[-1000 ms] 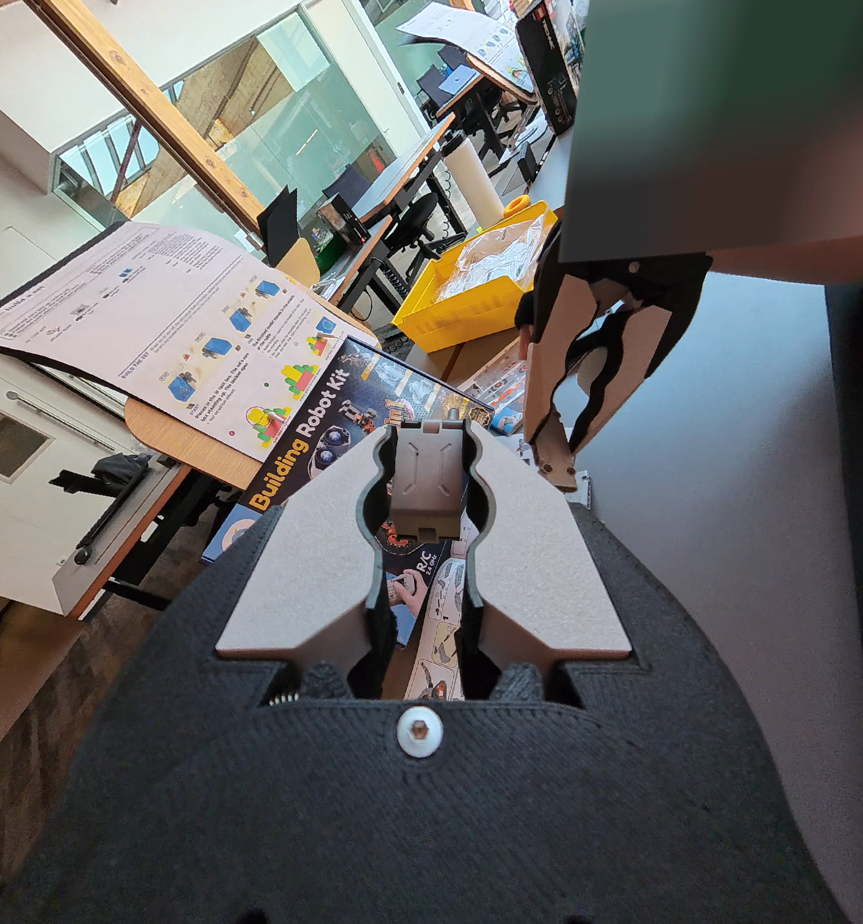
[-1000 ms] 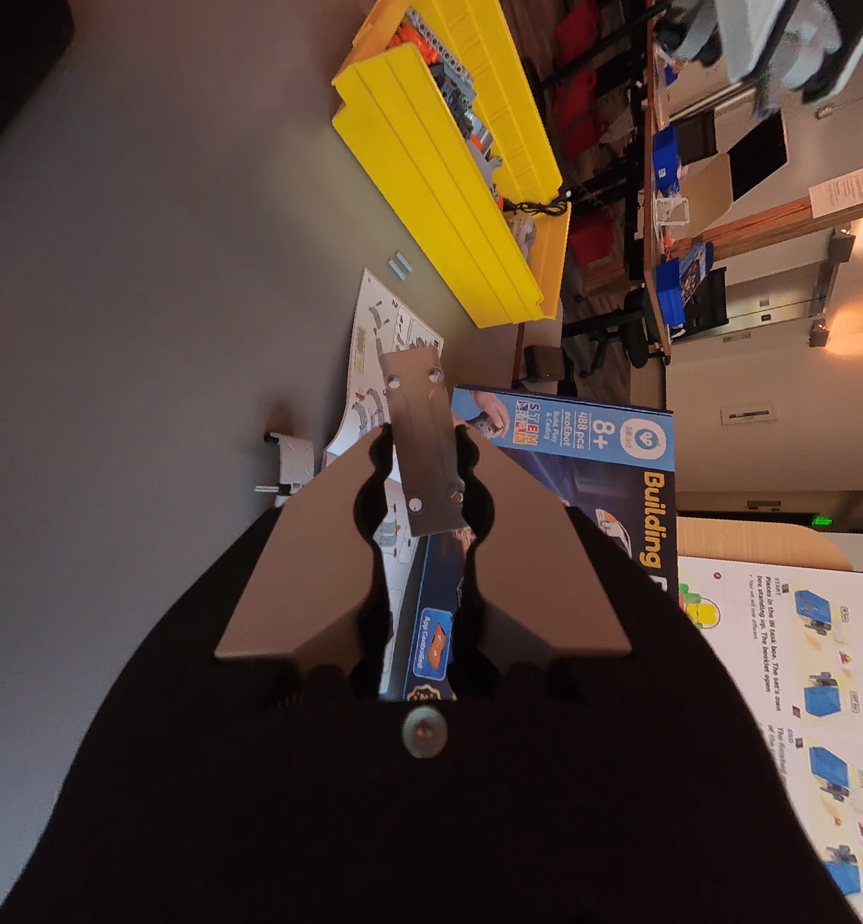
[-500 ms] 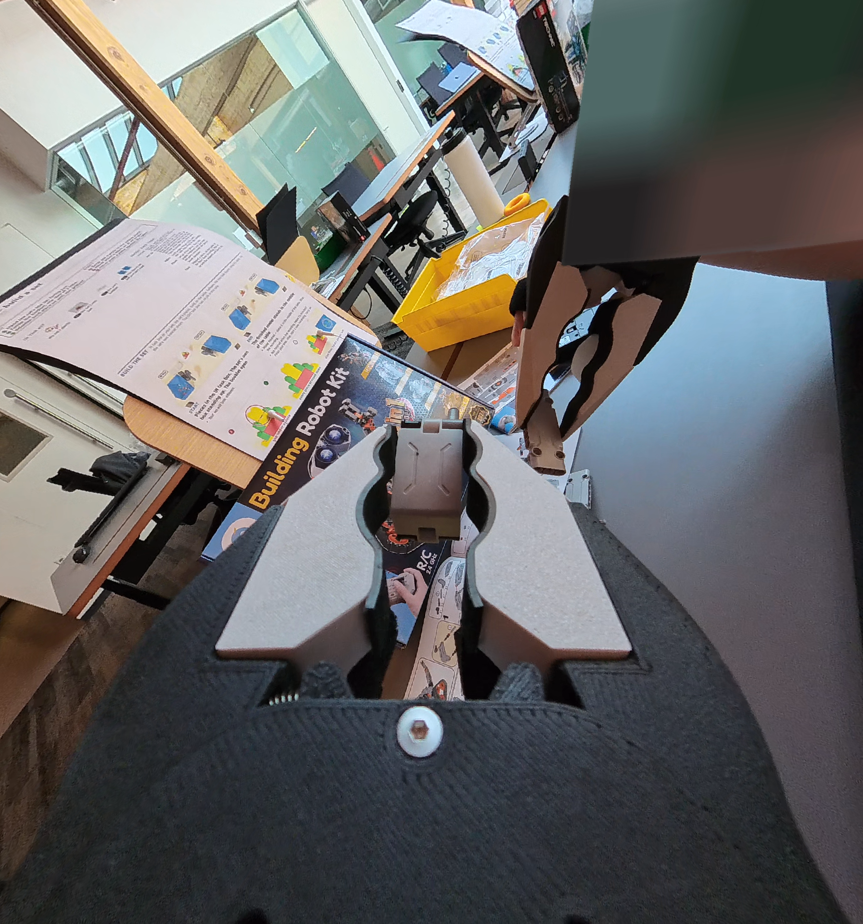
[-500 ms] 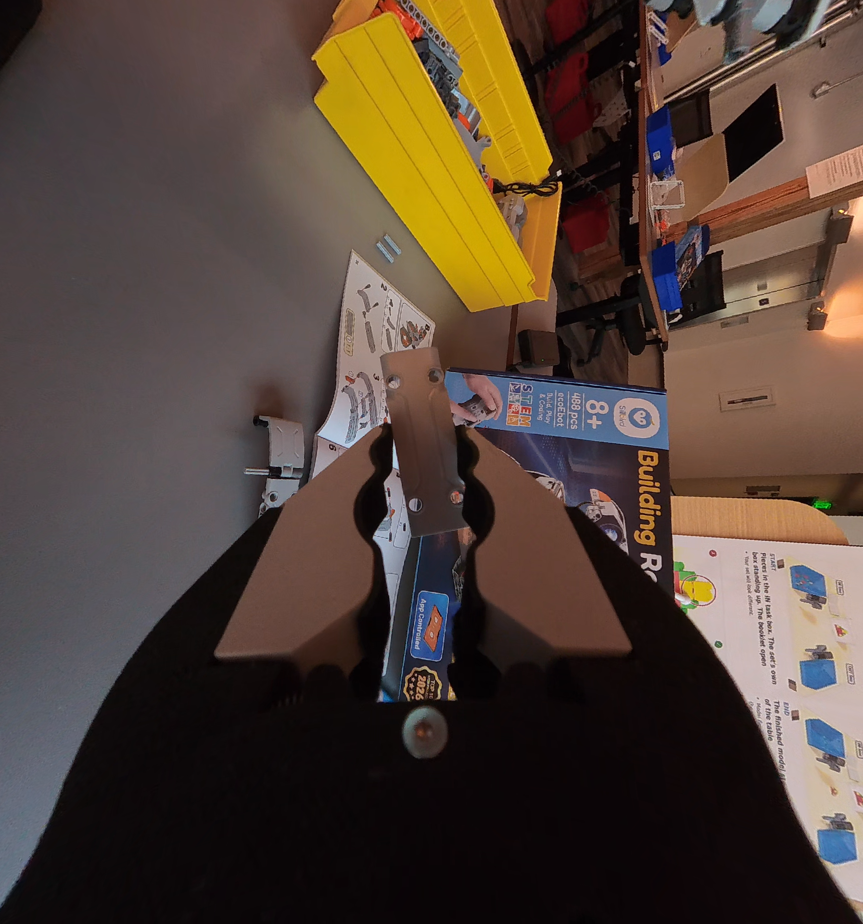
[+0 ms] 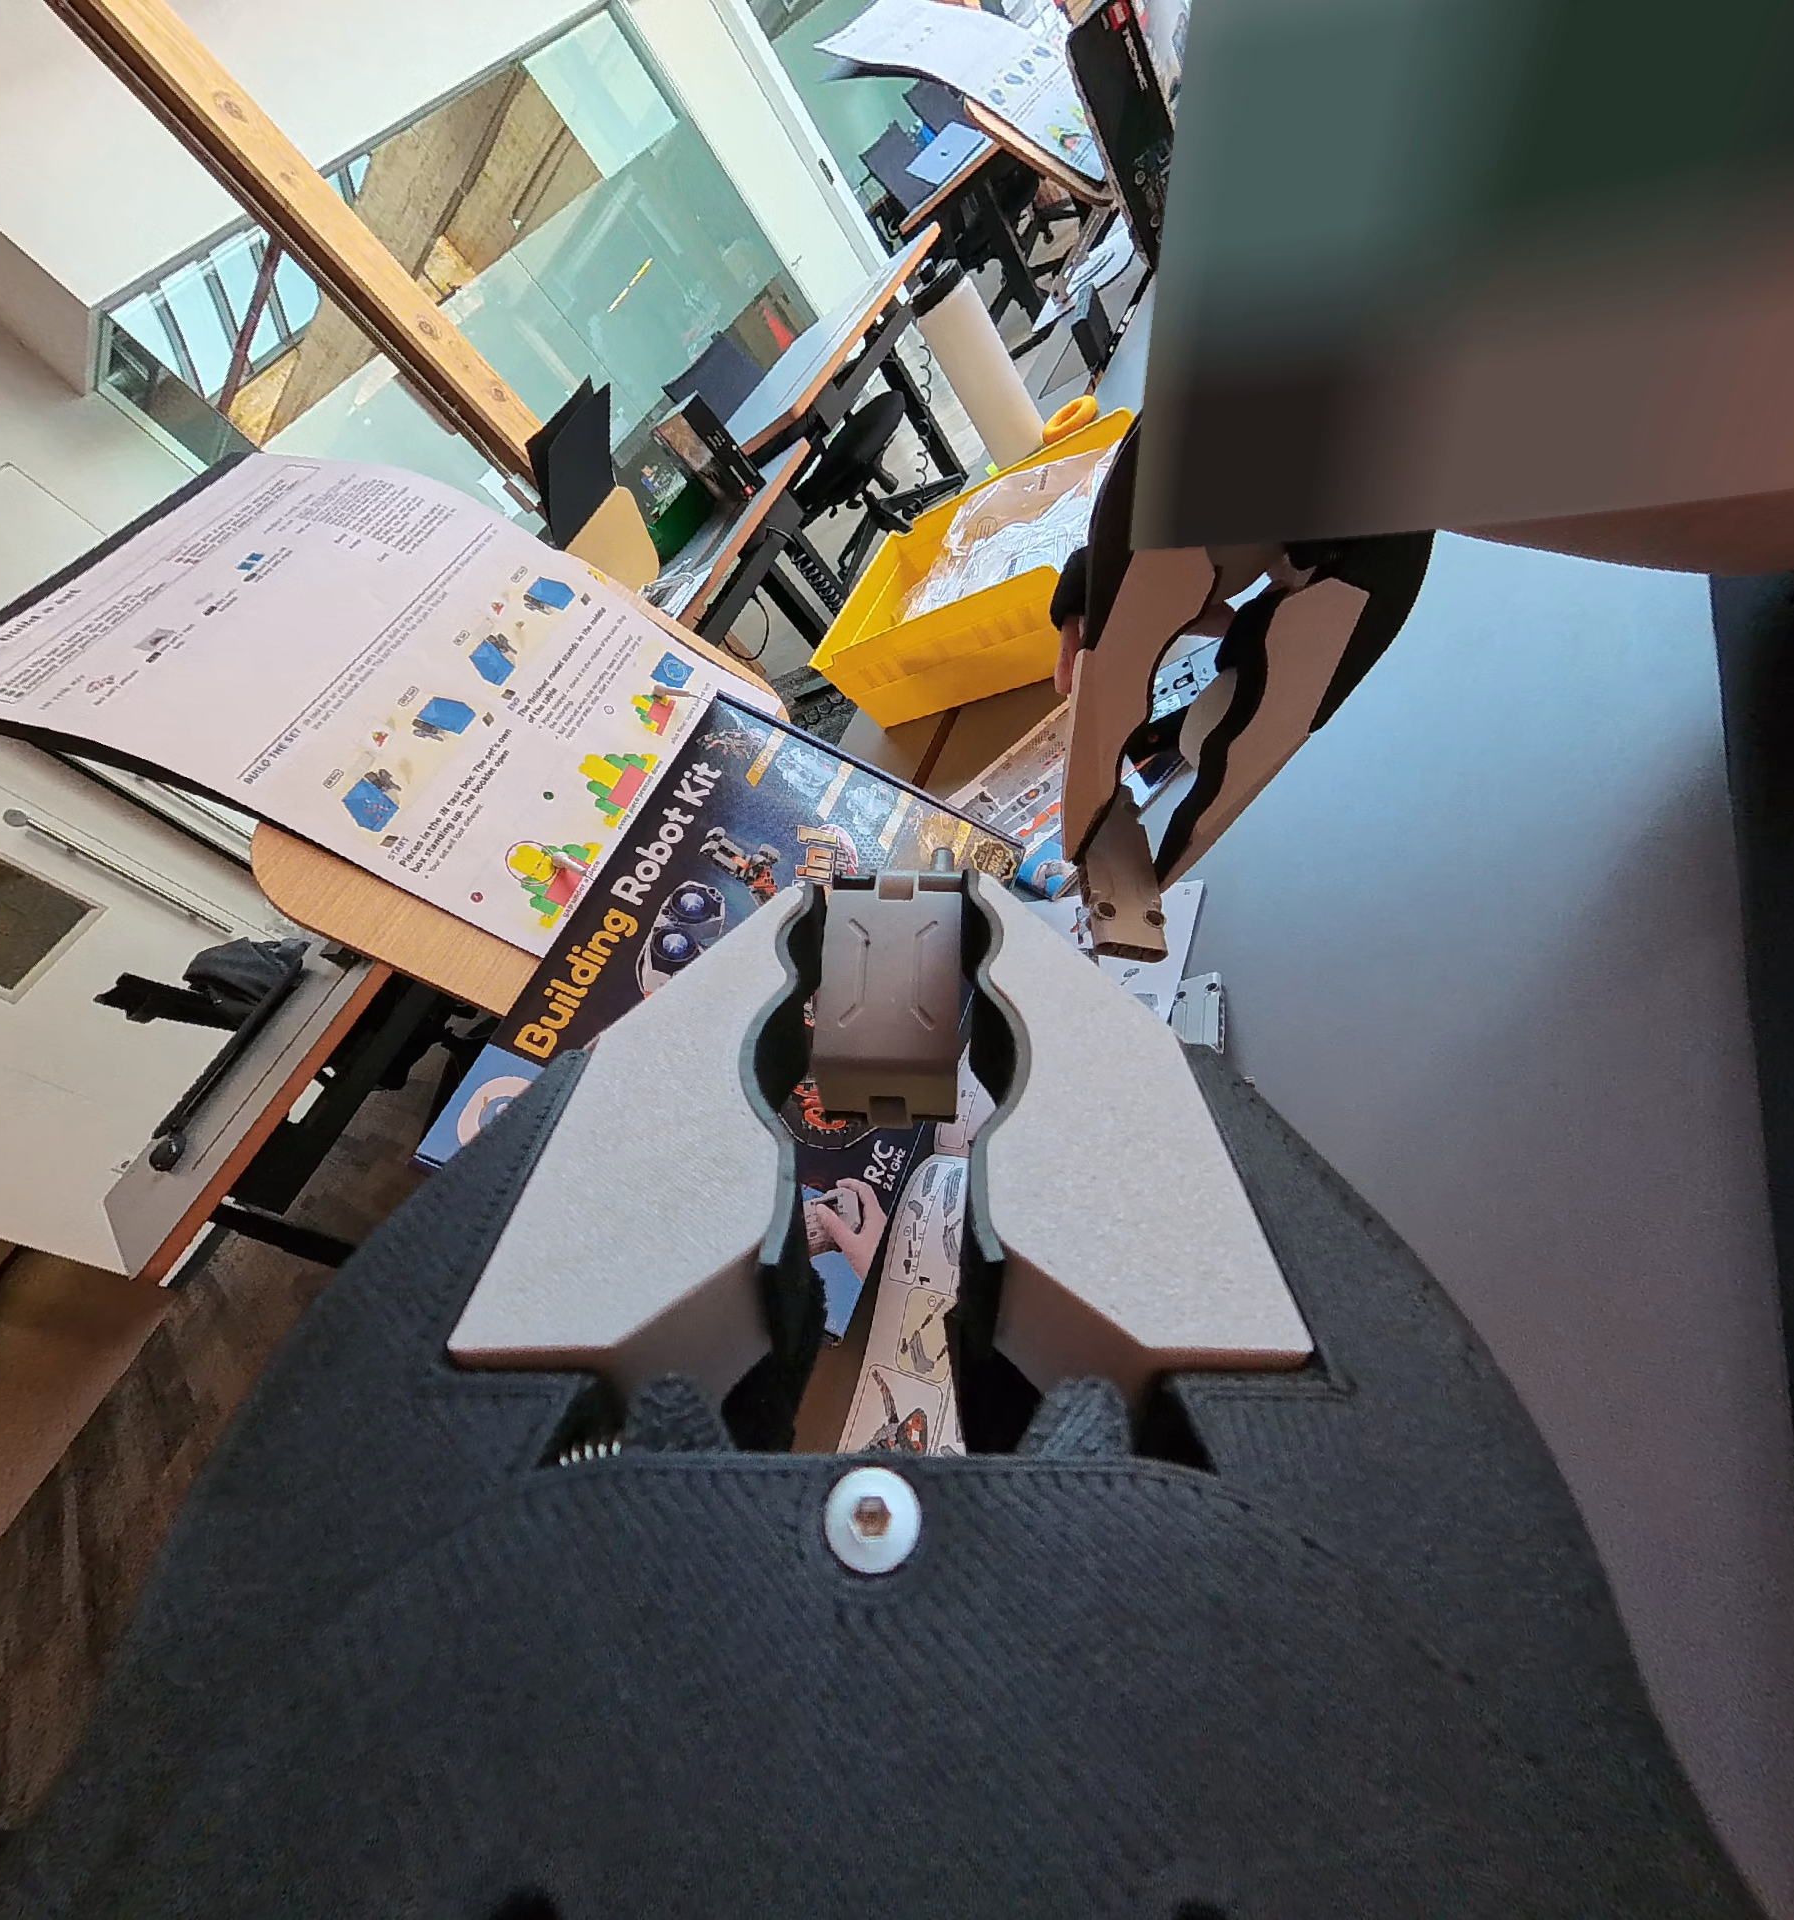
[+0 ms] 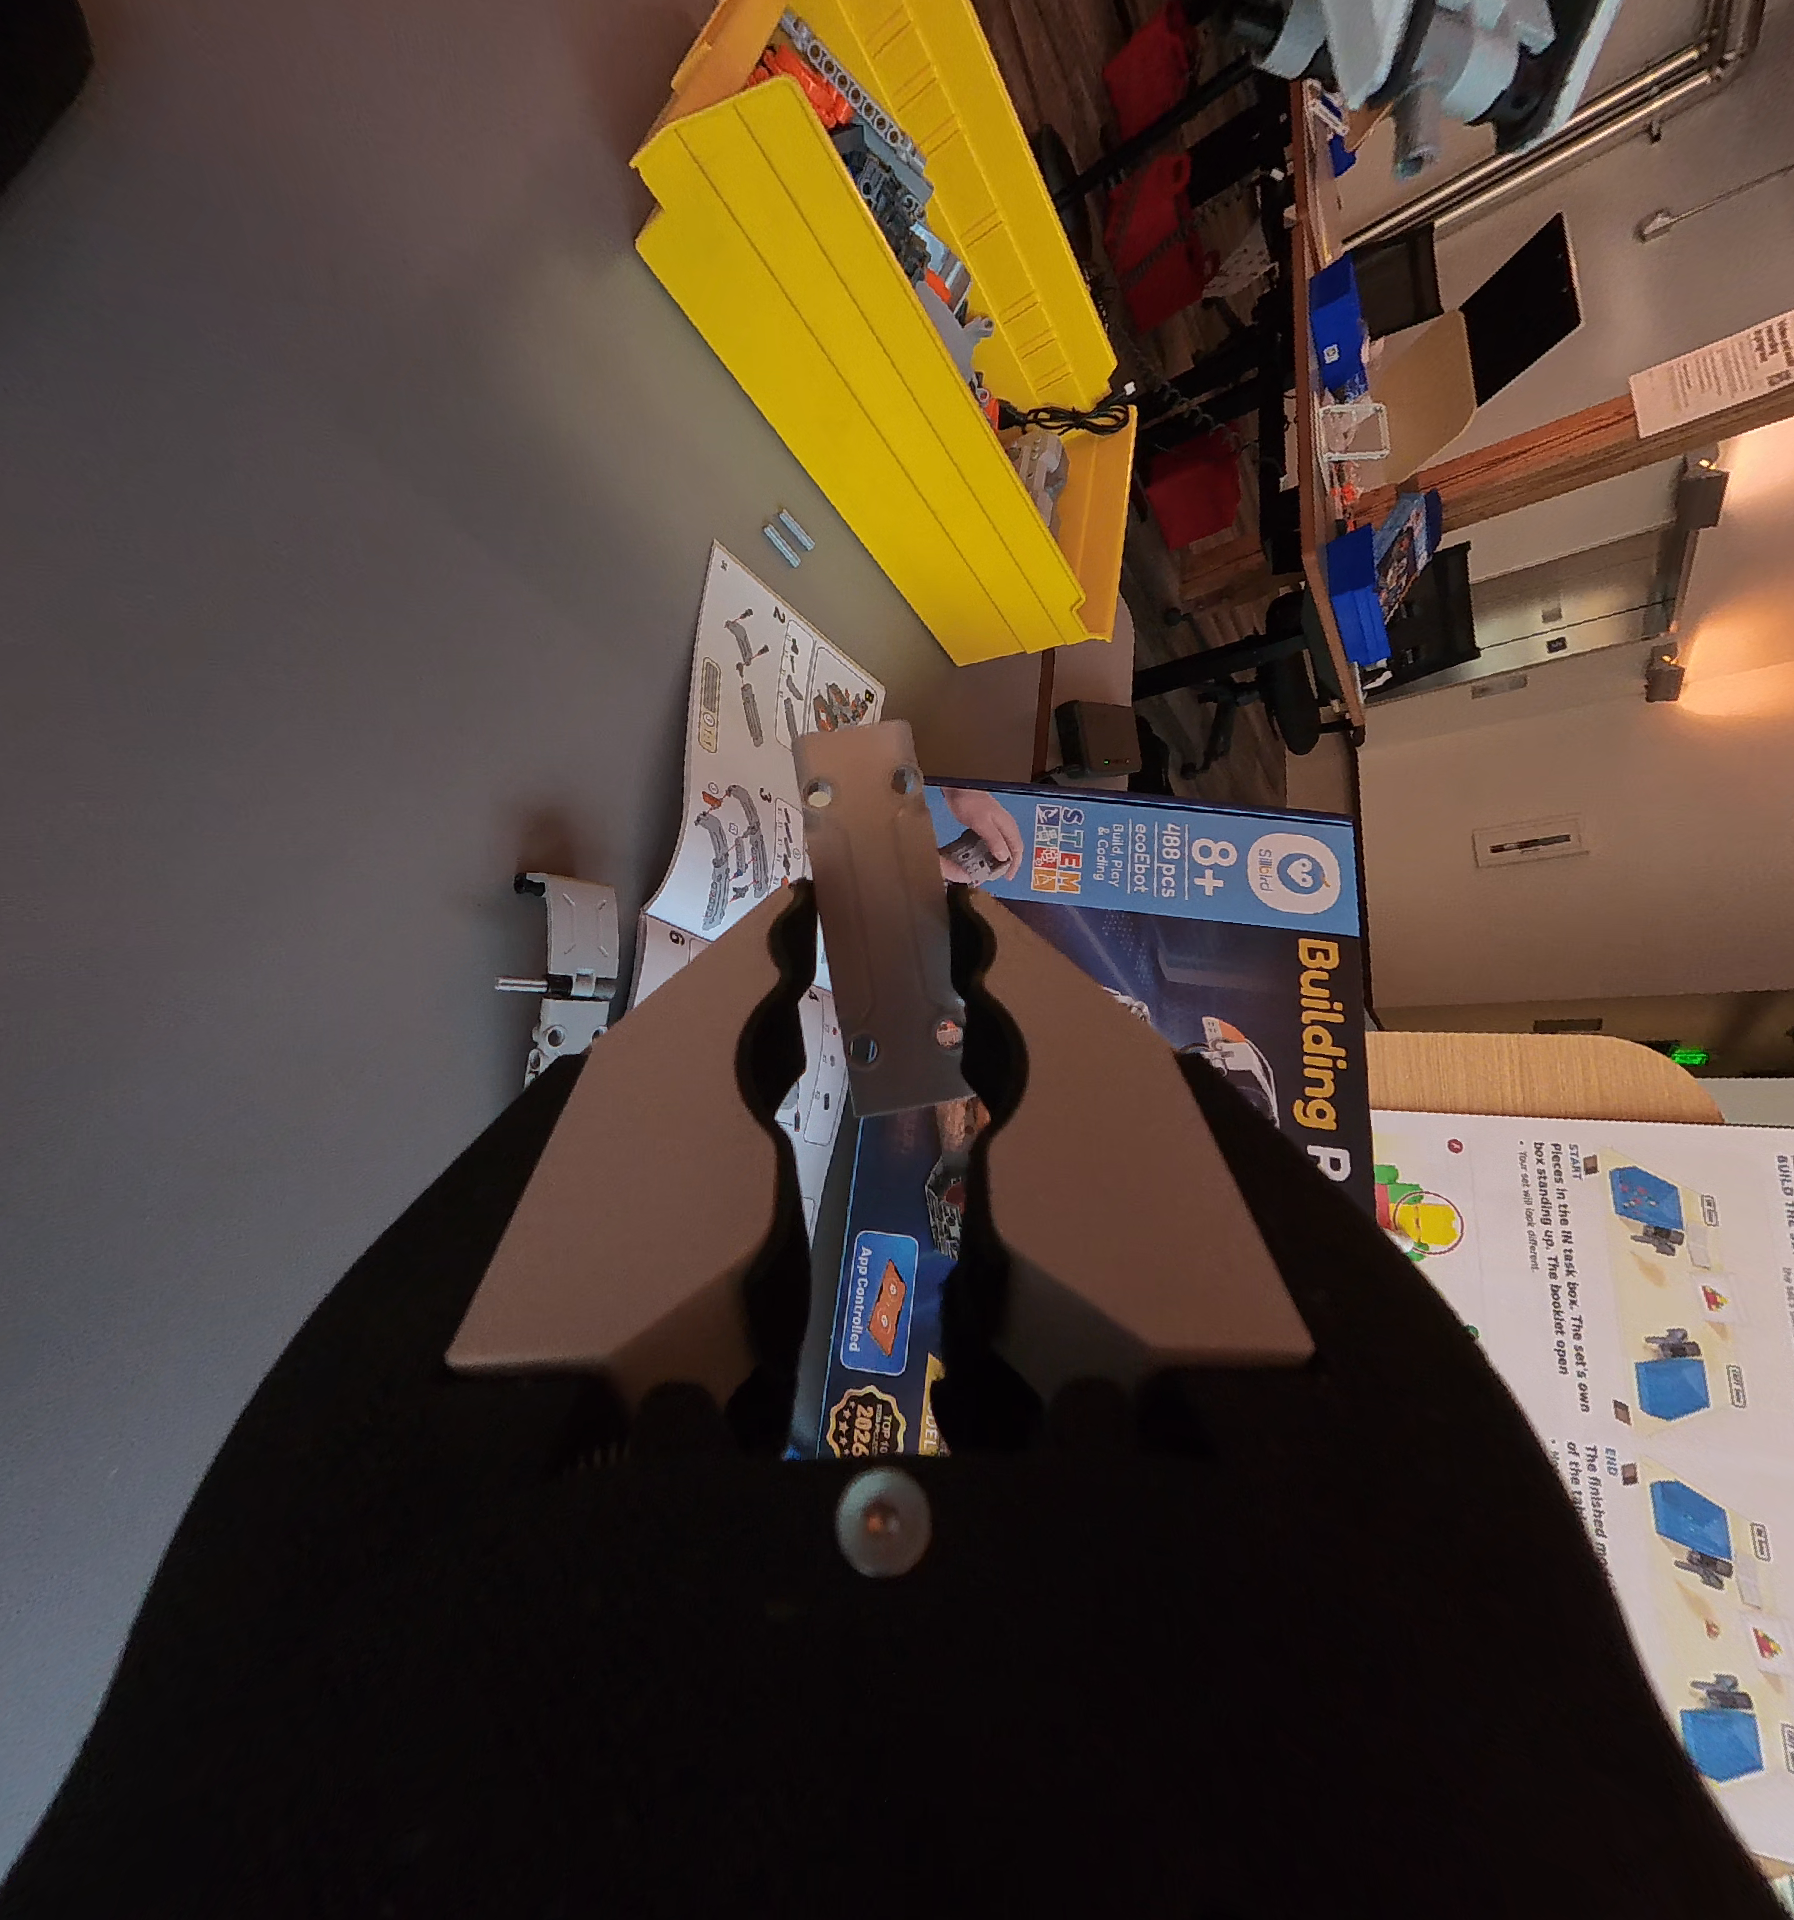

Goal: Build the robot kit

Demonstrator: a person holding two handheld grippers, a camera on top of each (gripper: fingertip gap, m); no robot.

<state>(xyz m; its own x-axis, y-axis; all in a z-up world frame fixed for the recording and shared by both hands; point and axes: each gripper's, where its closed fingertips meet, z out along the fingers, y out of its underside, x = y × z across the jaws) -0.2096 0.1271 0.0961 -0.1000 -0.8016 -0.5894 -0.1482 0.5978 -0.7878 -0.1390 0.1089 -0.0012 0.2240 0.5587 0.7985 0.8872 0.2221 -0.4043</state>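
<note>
My left gripper [image 5: 888,914] is shut on a small grey moulded plastic part [image 5: 885,1023], held in the air above the dark blue robot kit box [image 5: 685,883]. My right gripper [image 6: 877,899] is shut on a flat grey plate with holes at both ends [image 6: 872,914]. In the left wrist view the right gripper [image 5: 1132,852] hangs just up and to the right of the left one, with the plate [image 5: 1121,904] pointing down, a short gap from the held part.
A grey table [image 6: 301,520] carries a yellow bin of parts [image 6: 872,343], an open instruction booklet [image 6: 758,727], a small grey assembly [image 6: 566,956], two tiny pale pins [image 6: 787,537] and the kit box [image 6: 1184,935]. A printed sheet [image 5: 353,665] lies on a wooden board. Spacing between my two grippers at the tips: around 12 cm.
The right gripper with its plate has drifted slightly left, closer to the left gripper. The left gripper and its part have stayed still.
</note>
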